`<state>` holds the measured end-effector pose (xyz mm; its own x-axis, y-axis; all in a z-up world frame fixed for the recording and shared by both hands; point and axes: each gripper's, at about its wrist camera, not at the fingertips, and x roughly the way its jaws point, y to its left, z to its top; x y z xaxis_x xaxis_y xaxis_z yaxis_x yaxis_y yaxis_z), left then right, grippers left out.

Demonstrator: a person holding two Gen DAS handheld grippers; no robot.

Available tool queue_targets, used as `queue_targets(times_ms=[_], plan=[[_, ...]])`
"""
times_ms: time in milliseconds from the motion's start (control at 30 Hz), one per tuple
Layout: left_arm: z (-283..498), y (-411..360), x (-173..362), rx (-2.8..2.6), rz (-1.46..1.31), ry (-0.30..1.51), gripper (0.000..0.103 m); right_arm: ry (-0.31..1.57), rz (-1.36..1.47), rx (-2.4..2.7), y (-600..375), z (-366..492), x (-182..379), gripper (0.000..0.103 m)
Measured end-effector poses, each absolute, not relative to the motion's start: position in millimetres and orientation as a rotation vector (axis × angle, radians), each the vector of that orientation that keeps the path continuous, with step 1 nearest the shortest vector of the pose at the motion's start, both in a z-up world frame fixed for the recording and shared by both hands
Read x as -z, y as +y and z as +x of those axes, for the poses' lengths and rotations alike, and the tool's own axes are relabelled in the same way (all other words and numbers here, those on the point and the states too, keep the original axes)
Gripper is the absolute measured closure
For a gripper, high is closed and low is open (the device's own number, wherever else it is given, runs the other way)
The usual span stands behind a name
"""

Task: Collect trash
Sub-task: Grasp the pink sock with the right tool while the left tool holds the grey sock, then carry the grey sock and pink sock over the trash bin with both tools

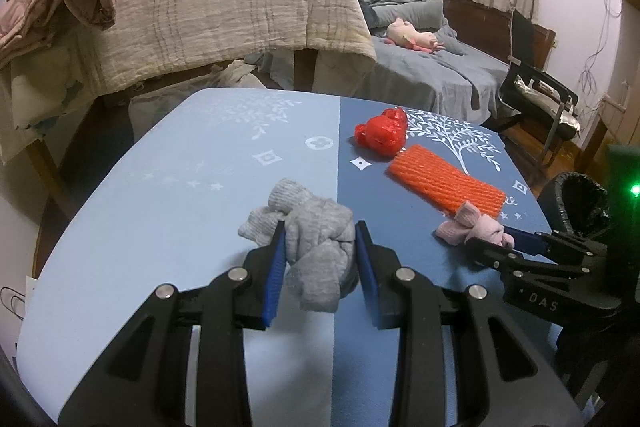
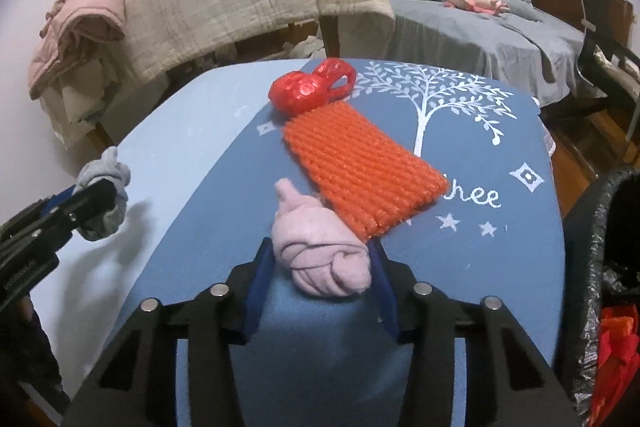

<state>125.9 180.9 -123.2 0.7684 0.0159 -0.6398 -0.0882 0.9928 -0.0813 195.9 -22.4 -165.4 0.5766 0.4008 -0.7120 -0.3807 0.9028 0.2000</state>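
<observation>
A knotted grey sock (image 1: 316, 243) sits between the blue pads of my left gripper (image 1: 320, 231), which is shut on it just over the light-blue half of the table (image 1: 180, 187). A knotted pink sock (image 2: 320, 259) lies on the dark-blue half, and my right gripper (image 2: 320, 251) is shut on it, a pad against each side. Just beyond the pink sock lies an orange foam net sleeve (image 2: 360, 163). A crumpled red plastic wrapper (image 2: 308, 89) rests at the sleeve's far end. From the right wrist view, the left gripper (image 2: 100, 203) and grey sock (image 2: 108, 167) are at the far left.
A bin with a black liner (image 2: 600, 227) stands off the table's right edge, with red and orange scraps (image 2: 616, 347) inside. Behind the table is a chair draped in a beige blanket (image 1: 240, 11). A bed with grey sheets (image 1: 460, 67) is at the back right.
</observation>
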Motion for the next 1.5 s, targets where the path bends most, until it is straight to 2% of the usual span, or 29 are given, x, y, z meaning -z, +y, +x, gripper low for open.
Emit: queue_targets(times_ms=[633, 1133, 1500], plan=[[115, 150, 98, 0.002, -0.109, 0.65, 0.071, 0.743, 0.065, -0.494, -61, 163, 111, 0.059], [100, 88, 61, 0.116, -0.064, 0.589, 0.071, 0.633, 0.095, -0.43, -123, 127, 64, 0.059], [97, 29, 45, 0.228, -0.038, 0.56, 0.071, 0.592, 0.092, -0.339, -176, 107, 48, 0.059]])
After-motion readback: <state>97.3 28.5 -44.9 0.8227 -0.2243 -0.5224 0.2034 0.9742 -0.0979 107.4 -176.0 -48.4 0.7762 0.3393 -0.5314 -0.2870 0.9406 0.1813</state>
